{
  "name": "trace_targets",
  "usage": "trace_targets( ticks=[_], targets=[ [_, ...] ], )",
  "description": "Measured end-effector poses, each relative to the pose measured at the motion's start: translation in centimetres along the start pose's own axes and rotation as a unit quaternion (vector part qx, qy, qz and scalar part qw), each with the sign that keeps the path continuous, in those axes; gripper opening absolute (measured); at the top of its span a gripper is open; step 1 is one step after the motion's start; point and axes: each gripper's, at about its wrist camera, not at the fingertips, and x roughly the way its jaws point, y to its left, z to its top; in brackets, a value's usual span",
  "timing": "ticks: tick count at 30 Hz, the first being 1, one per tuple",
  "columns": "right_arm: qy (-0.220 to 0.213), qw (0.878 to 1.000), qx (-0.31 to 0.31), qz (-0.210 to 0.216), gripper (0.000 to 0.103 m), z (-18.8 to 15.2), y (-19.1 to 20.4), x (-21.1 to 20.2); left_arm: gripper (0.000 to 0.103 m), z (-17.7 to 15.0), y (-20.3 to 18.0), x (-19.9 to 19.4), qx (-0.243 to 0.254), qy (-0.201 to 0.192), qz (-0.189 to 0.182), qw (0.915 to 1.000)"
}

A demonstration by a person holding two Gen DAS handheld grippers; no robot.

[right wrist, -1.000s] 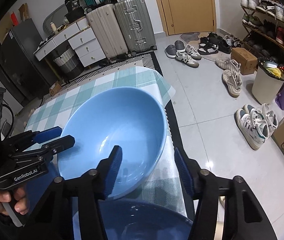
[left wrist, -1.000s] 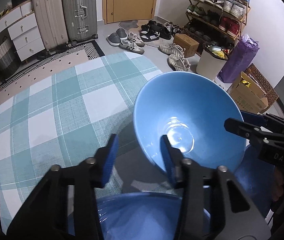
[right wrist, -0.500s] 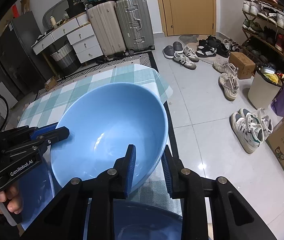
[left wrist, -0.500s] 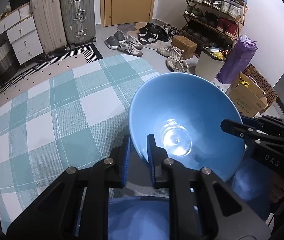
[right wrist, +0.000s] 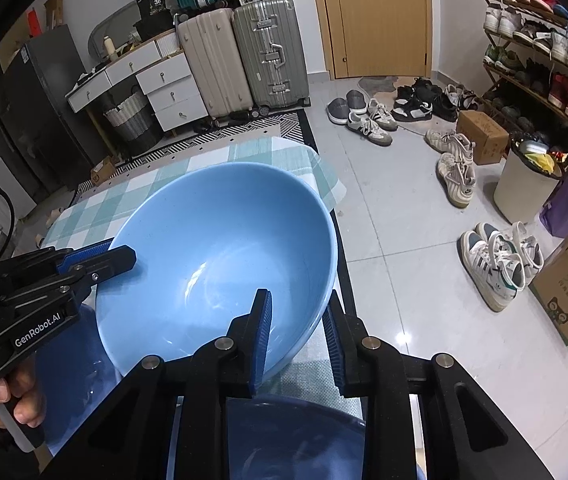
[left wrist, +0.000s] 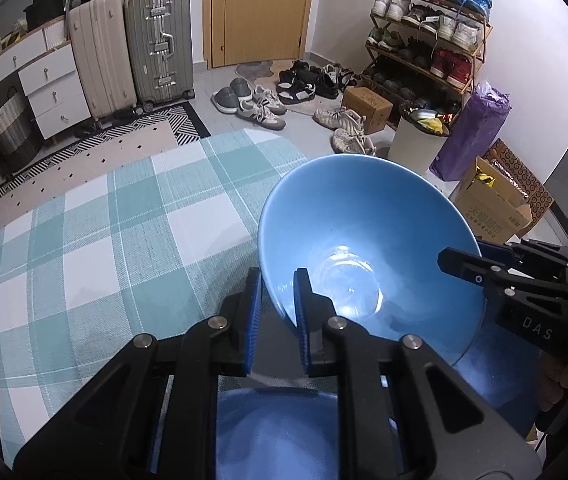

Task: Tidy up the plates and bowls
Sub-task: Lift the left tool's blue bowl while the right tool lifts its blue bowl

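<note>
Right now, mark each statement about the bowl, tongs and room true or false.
1. Both tongs grip one light blue bowl by its rim. True: the left tongs and right tongs clamp opposite edges.
2. The bowl holds soup. False: it is empty.
3. The tablecloth is red. False: it is a teal and white check.
4. Two suitcases stand by the door. True.
5. The shoe rack is bare. False: shoes fill it.
</note>
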Motion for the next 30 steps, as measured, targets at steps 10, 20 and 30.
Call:
trace_targets(
  ticks=[10, 20, 30],
  targets=[
    [-0.027, 1.000, -0.012, -0.001, 0.026, 0.0, 1.3, -3.9, 0.013, -0.1, -1.0, -4.7, 0.000, -0.025, 0.000, 0.9997],
    [-0.052, 0.998, -0.020, -0.001, 0.026, -0.5, 2.6, -8.3, 0.013, -0.6, -2.7, -10.9, 0.008, -0.053, 0.004, 0.9986],
    [-0.075, 0.997, -0.032, -0.001, 0.026, -1.6, 4.2, -12.6, 0.013, -1.9, -3.9, -16.6, 0.008, -0.073, 0.007, 0.9973]
  ],
)
